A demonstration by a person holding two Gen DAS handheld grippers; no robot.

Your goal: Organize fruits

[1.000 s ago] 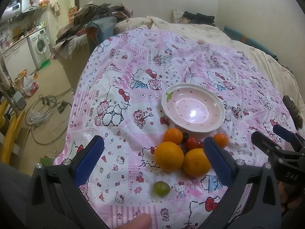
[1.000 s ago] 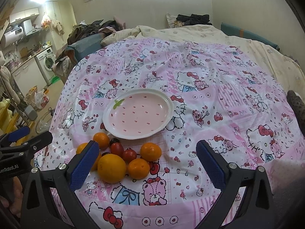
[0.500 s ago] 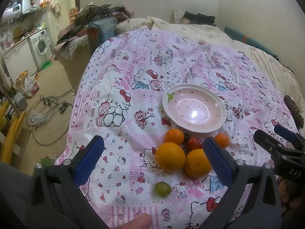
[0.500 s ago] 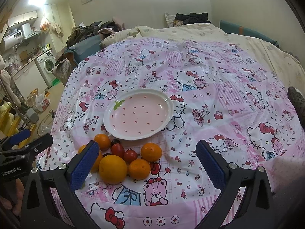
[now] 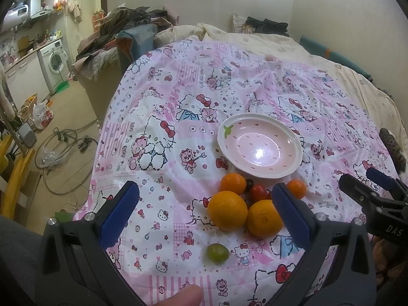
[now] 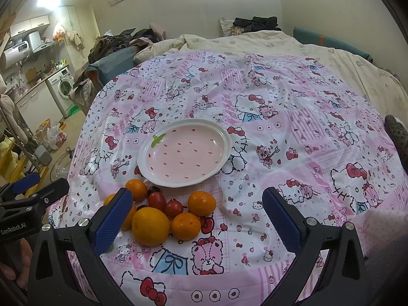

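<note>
A pink strawberry-shaped plate [image 5: 260, 170] [image 6: 150, 163] sits empty on the Hello Kitty cloth. Just in front of it lies a cluster of fruit: two large oranges [image 5: 227, 213] [image 6: 150, 225], smaller mandarins [image 5: 233, 183] [image 6: 201, 202] and red cherry tomatoes [image 5: 257, 192] [image 6: 173, 207]. A green fruit [image 5: 217, 253] lies alone, nearer to me. My left gripper [image 5: 204, 211] is open and empty above the near side of the cluster. My right gripper [image 6: 197, 214] is open and empty, hovering over the fruit's right side. Each gripper shows at the other view's edge.
The pink patterned cloth [image 6: 280, 127] covers a bed with a cream quilt [image 6: 255, 43] behind. The cloth's left edge drops to the floor, with hoses [image 5: 58, 148] and a washing machine [image 5: 54, 63]. A grey furry thing [image 6: 397, 140] sits at the right edge.
Both views have shifted slightly; the plate and fruit sit a little lower in frame. Both grippers stay open and nothing was grasped.
</note>
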